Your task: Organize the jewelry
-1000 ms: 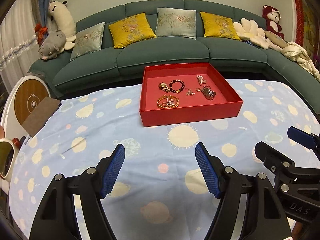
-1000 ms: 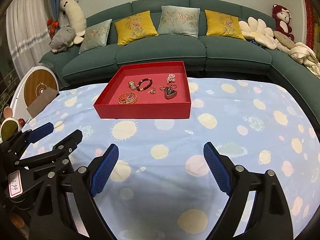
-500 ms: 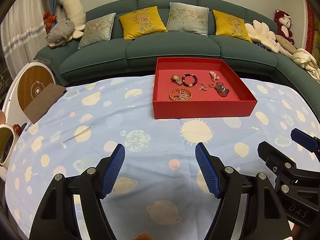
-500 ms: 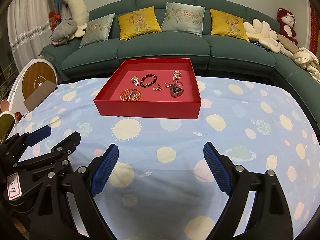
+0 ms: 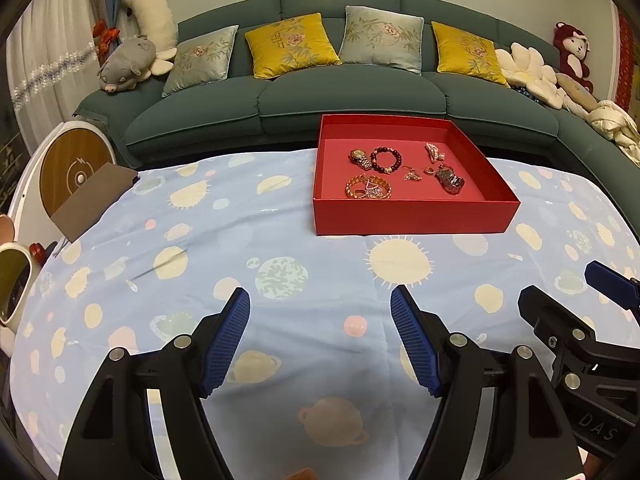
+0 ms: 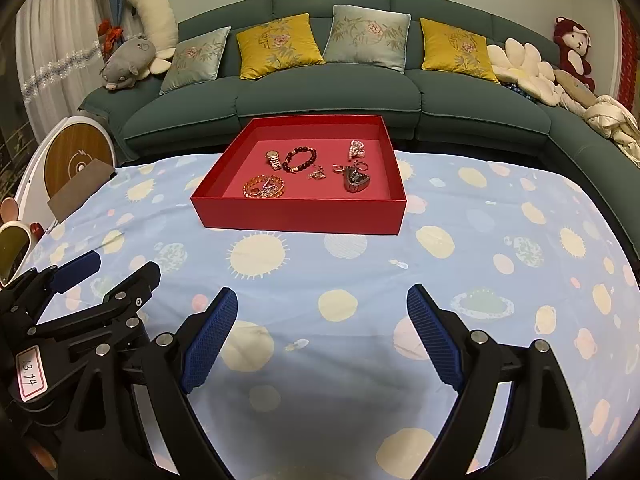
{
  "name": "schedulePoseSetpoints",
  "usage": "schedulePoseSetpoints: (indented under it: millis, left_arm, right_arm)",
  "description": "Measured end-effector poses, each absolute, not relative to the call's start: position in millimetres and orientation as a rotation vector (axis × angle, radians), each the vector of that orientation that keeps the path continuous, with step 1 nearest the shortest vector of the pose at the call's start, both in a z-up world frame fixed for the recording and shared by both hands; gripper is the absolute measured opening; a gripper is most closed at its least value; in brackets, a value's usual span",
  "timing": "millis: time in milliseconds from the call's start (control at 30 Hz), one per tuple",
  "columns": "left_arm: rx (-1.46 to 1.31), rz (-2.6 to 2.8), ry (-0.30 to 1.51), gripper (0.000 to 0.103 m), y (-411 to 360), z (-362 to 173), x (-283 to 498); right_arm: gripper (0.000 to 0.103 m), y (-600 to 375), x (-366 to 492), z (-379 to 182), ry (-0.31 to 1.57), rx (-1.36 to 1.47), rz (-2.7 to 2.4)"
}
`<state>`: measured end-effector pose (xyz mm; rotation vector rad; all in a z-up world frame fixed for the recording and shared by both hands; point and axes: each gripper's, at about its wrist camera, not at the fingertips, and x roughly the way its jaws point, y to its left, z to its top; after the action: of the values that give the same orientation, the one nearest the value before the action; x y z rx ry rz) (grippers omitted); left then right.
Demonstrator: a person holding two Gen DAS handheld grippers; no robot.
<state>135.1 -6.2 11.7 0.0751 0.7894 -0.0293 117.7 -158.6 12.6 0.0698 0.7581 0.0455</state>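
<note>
**Both views pulled back; jewelry all in the tray**

Tray now sits higher and farther off in both wrist views than a second ago, so both grippers have backed away from it. Fits either before a pick or after the last drop.

Left gripper (image 5: 320,334): jaws wide apart, empty, over the tablecloth (image 5: 200,240). Red tray (image 5: 412,220) at 12–1 o'clock, holding watch (image 5: 359,157), bead bracelet (image 5: 386,160), gold bangles (image 5: 368,191).

Right gripper (image 6: 322,334): jaws wide apart, empty; tray at 12 o'clock.

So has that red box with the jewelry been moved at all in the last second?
Cannot tell. The red box sits further right in the left view than before, but the sofa behind it shifted along with it, so the handheld camera moved.
</note>
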Motion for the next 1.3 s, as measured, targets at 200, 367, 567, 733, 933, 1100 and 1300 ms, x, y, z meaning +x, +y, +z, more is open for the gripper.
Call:
schedulePoseSetpoints:
  millis: [200, 367, 567, 733, 933, 1100, 1300]
  left_arm:
    - [0.074, -0.03, 0.788, 0.07, -5.5, 11.1, 135.0]
    - [0.082, -0.027, 0.785, 0.07, -5.7, 10.6, 134.5]
    - [0.083, -0.026, 0.783, 0.07, -5.7, 10.6, 134.2]
    - [0.088, -0.022, 0.78, 0.07, -5.8, 10.2, 134.2]
    - [0.091, -0.02, 0.778, 0.07, -5.9, 10.4, 134.0]
    - [0.104, -0.016, 0.771, 0.07, -7.1, 11.3, 132.9]
    - [0.098, -0.019, 0.777, 0.07, -7.1, 12.1, 133.8]
  right_arm:
    - [0.084, -158.7, 117.8, 12.5, 0.759, 0.071, 0.046]
    - [0.084, -158.6, 117.8, 12.2, 0.759, 0.071, 0.046]
    - [0.084, -157.9, 117.5, 12.1, 0.758, 0.071, 0.044]
    - [0.084, -158.3, 117.6, 11.8, 0.76, 0.071, 0.044]
    - [0.084, -157.5, 117.4, 11.5, 0.758, 0.073, 0.043]
    - [0.084, -158.1, 117.6, 11.6, 0.759, 0.072, 0.043]
    - [0.084, -157.8, 117.1, 11.5, 0.756, 0.072, 0.04]
